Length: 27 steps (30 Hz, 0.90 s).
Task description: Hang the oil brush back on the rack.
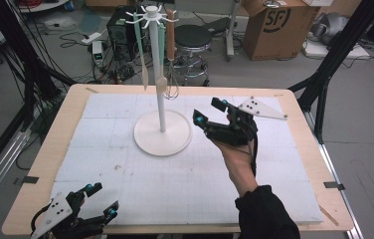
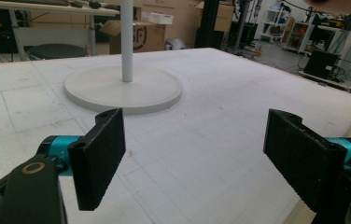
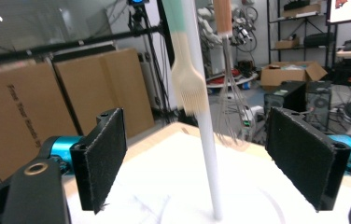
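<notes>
A white utensil stand (image 1: 160, 74) rises from a round base (image 1: 147, 137) at the middle of the white mat. From its top hooks hang a green-handled spatula (image 1: 140, 45), a green-handled brush (image 1: 162, 82) and a wooden-handled whisk (image 1: 171, 40). My right gripper (image 1: 208, 110) is held in a hand just right of the stand, open and empty. In the right gripper view (image 3: 194, 163) the pole (image 3: 206, 140), brush (image 3: 190, 88) and whisk (image 3: 232, 112) stand ahead between the jaws. My left gripper (image 1: 103, 199) rests open at the table's front left corner, facing the base (image 2: 123, 88).
The white mat (image 1: 125, 169) covers a wooden table (image 1: 41, 164). Behind the table stand a black stool (image 1: 192, 37), a cardboard box (image 1: 274, 25) and tangled cables (image 1: 105, 69). Black frame legs (image 1: 324, 74) stand at the right.
</notes>
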### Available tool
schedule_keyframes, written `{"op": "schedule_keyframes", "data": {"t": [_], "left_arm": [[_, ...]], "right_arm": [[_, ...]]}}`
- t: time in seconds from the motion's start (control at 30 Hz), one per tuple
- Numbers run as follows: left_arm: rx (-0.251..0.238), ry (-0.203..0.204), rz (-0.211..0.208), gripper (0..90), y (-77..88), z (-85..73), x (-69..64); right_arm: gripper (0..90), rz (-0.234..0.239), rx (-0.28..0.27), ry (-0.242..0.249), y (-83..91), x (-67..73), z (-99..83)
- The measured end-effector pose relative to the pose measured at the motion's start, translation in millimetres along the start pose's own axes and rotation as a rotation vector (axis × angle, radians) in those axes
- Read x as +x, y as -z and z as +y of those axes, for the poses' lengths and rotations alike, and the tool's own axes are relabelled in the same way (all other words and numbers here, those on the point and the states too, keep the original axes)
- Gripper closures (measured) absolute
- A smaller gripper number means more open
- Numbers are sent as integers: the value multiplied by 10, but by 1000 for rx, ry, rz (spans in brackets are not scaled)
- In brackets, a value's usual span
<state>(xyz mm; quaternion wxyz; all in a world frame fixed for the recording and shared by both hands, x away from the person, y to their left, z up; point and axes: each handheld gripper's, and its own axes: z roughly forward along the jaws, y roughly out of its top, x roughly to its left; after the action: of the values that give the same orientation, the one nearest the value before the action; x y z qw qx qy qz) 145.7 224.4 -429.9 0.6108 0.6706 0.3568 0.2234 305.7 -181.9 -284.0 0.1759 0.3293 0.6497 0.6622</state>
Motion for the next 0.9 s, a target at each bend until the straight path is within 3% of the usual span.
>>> {"op": "schedule_keyframes", "data": {"t": [0.07, 0.4, 0.63, 0.9], "left_arm": [[-5, 2, -1, 214, 0, 1, -5], [-13, 7, 9, 211, 39, 1, -5], [-12, 4, 14, 208, 48, -2, 1], [-20, 5, 14, 208, 67, -1, -4]], "right_arm": [[199, -13, 8, 20, 76, 4, -97], [199, -21, 27, 9, 366, -43, -444], [208, -33, 36, 74, 551, 0, -633], [187, -33, 53, 86, 722, 15, -827]]}}
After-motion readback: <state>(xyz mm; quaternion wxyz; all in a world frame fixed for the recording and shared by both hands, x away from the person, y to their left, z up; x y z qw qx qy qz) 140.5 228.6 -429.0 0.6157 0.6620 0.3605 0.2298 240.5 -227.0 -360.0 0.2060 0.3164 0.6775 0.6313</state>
